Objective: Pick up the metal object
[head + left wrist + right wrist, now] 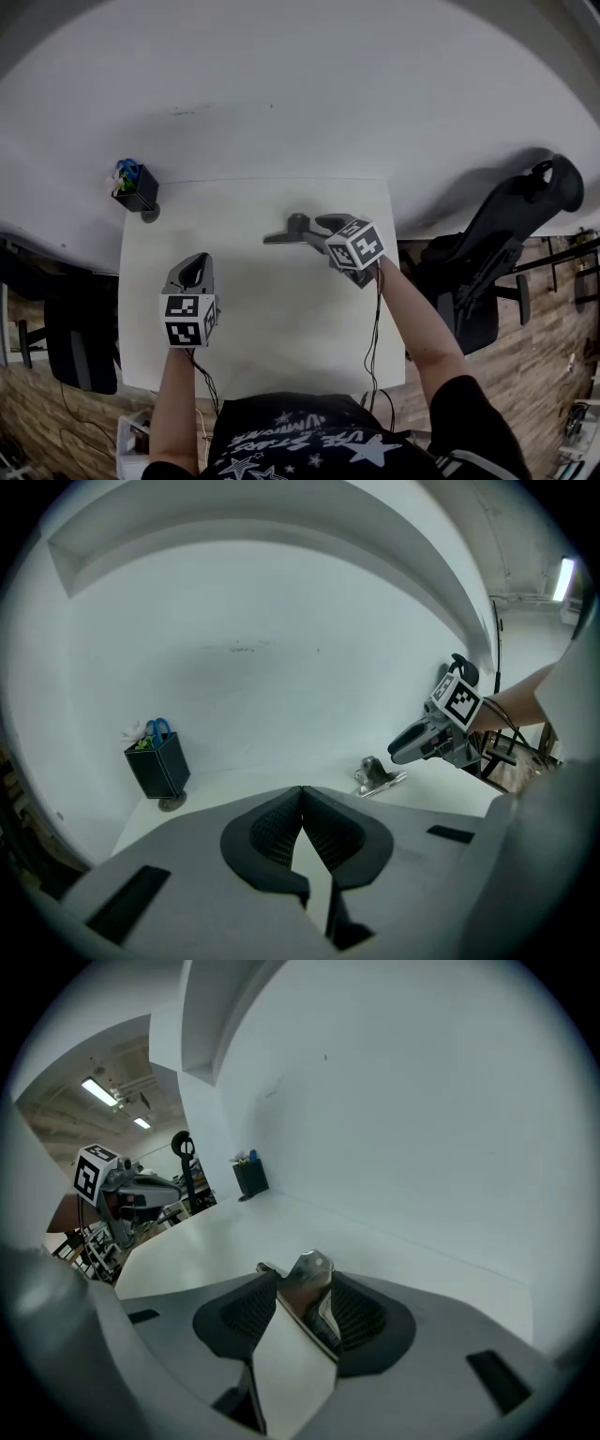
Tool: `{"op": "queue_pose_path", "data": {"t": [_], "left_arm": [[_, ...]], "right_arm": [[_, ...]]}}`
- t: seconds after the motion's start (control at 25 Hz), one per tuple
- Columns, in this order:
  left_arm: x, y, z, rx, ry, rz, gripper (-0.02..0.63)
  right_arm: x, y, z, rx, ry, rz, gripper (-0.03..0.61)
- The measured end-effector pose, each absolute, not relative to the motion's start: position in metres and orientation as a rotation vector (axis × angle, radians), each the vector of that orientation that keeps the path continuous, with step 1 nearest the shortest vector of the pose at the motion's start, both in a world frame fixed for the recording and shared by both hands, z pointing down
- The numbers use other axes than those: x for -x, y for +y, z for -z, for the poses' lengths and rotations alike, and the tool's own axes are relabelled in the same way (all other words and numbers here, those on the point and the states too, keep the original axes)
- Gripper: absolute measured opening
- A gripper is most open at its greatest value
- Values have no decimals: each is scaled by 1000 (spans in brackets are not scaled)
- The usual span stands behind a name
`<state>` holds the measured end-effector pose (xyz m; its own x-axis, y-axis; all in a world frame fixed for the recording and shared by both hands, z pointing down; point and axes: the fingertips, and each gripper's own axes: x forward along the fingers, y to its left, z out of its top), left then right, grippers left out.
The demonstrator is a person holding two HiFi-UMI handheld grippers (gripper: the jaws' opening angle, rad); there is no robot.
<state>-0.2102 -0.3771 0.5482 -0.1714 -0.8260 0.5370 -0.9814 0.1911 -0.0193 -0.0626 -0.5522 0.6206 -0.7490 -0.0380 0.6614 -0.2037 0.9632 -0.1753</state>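
The metal object (289,231), a shiny clamp-like piece with a raised tab, lies on the white table (272,328) near its far edge. My right gripper (325,228) stands at the piece's right end, open. In the right gripper view the metal object (307,1283) sits between the two dark pads (246,1314), resting on the table. My left gripper (195,269) hovers over the table's left half, apart from the piece. Its jaws (302,794) meet at the tips with nothing in them. From the left gripper view the metal object (378,775) lies far right, at the right gripper (412,745).
A black pen holder (137,188) with coloured items stands at the table's far left corner, against the white wall. A black office chair (506,244) stands to the right of the table. Cables hang from both grippers towards the person.
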Motion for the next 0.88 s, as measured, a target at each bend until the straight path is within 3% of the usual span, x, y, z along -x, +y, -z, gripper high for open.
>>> {"op": "queue_pose_path", "data": {"t": [0.88], "left_arm": [[235,-404,-576,-1639,-2048,-486,18]], "right_arm": [[119,-566,-670,148,-2259,-275,184]]}}
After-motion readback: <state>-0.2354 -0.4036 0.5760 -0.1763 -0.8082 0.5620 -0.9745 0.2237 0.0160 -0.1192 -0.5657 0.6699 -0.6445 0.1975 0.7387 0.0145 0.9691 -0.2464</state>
